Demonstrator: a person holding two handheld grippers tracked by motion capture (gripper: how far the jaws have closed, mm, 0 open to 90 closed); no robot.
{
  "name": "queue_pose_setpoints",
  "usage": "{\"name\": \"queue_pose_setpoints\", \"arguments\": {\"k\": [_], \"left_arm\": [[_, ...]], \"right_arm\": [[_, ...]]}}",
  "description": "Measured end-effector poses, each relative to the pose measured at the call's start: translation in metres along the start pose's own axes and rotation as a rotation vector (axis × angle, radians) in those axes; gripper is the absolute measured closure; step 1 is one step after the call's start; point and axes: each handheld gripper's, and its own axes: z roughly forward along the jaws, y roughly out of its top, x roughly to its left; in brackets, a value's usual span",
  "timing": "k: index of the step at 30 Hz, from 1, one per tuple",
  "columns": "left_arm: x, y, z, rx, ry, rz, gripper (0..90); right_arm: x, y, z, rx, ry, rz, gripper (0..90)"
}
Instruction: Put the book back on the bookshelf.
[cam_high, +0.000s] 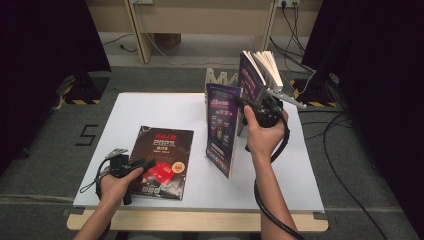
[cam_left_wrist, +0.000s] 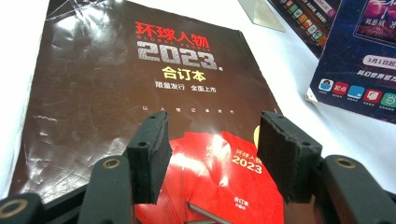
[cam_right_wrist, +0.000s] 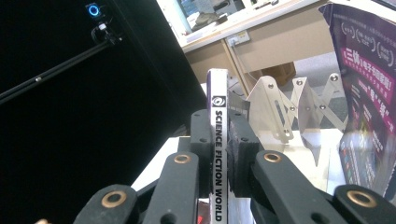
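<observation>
Recording lab or studio bay. Black curtains (cam_high: 45, 40) hang on both sides; grey carpet floor (cam_high: 45, 145) carries hazard-striped stand feet (cam_high: 82, 95), loose cables (cam_high: 345, 150) and a taped "5" (cam_high: 86, 135). White work table (cam_high: 165, 107); wooden bench frame (cam_high: 200, 20) behind.

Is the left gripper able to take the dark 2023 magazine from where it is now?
Probably yes: the left gripper hovers with open jaws right over the dark 2023 magazine, nothing between them.
</observation>
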Motion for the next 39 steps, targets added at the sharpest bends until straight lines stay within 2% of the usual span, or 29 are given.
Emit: {"name": "queue_pose_setpoints", "arguments": {"k": [10, 13, 15, 19, 27, 39], "left_arm": [[0.0, 0.0, 0.001, 0.006, 0.001, 0.008, 43.0], [-0.001, 0.0, 0.0, -0.001, -0.004, -0.001, 43.0], [0.0, 0.001, 0.0, -0.001, -0.003, 0.007, 43.0], [0.0, 0.001, 0.0, -0.004, -0.001, -0.001, 43.0], [-0.001, 0.001, 0.0, -0.002, -0.002, 0.008, 43.0], [-0.001, 0.0, 0.001, 0.002, -0.001, 0.007, 43.0]], "right_arm": [[-0.003, 0.007, -0.003, -0.009, -0.017, -0.022, 83.4], [-0.003, 0.007, -0.005, -0.024, -0.023, -0.005, 83.4], [-0.004, 0.008, -0.005, -0.025, -0.024, -0.021, 83.4], [-0.003, 0.009, -0.005, -0.031, -0.026, -0.013, 83.4], [-0.003, 0.012, -0.006, -0.039, -0.028, -0.018, 83.4], [-0.007, 0.014, -0.008, -0.055, -0.052, -0.022, 83.4]]}}
